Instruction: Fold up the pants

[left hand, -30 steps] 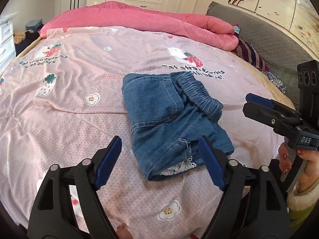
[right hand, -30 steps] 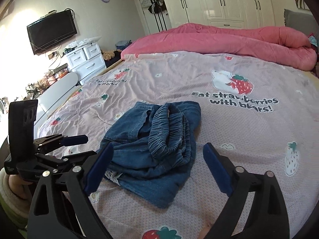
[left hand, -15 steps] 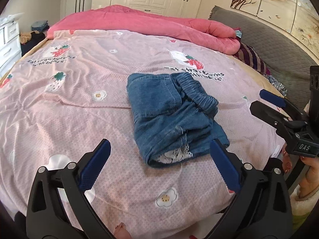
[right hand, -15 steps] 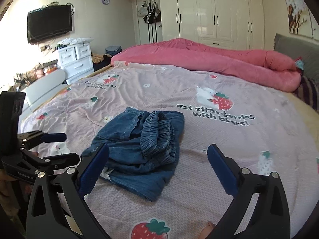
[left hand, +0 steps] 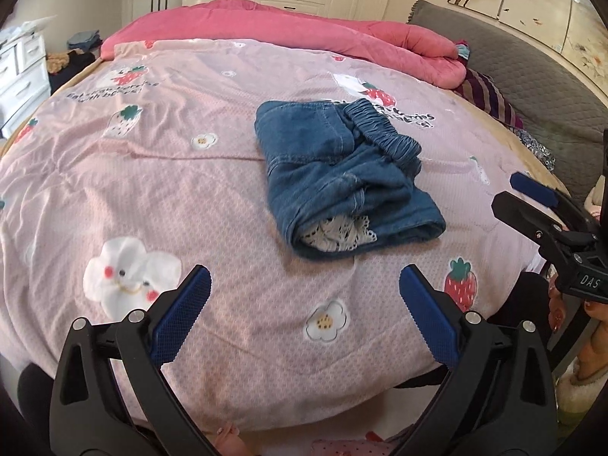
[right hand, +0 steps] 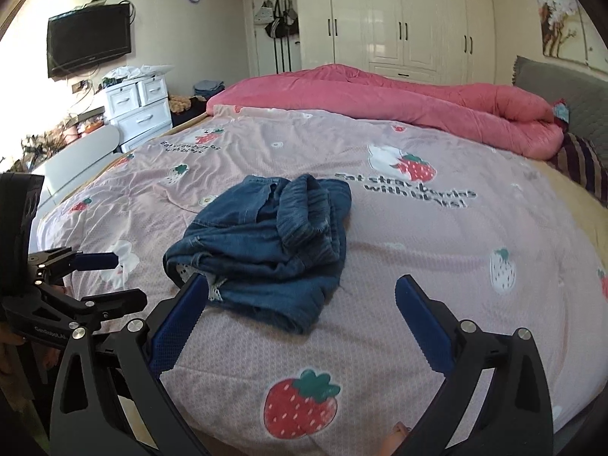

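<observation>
A: Pink strawberry-print bedsheet [left hand: 190, 197] forms the work surface; a rolled pink quilt [left hand: 304, 26] lies along its far edge. Where is the workpiece?

B: The denim pants [left hand: 342, 174] lie near the middle of the sheet, already in a compact bundle, elastic waistband [left hand: 383, 140] uppermost at the far side, white lace trim [left hand: 334, 233] showing at the near folded end.

A: Handling properties?

B: Judged soft, moderately heavy, not slippery (denim holds a crease poorly when bunched). Grasp a thick folded edge or the waistband, not the lace.

A: Tool status?

B: Left gripper [left hand: 304, 296]: jaws spread wide, empty, short of the bundle. Right gripper [right hand: 304, 300]: likewise spread and empty, its left pad overlapping the lace in view; contact cannot be confirmed.
</observation>
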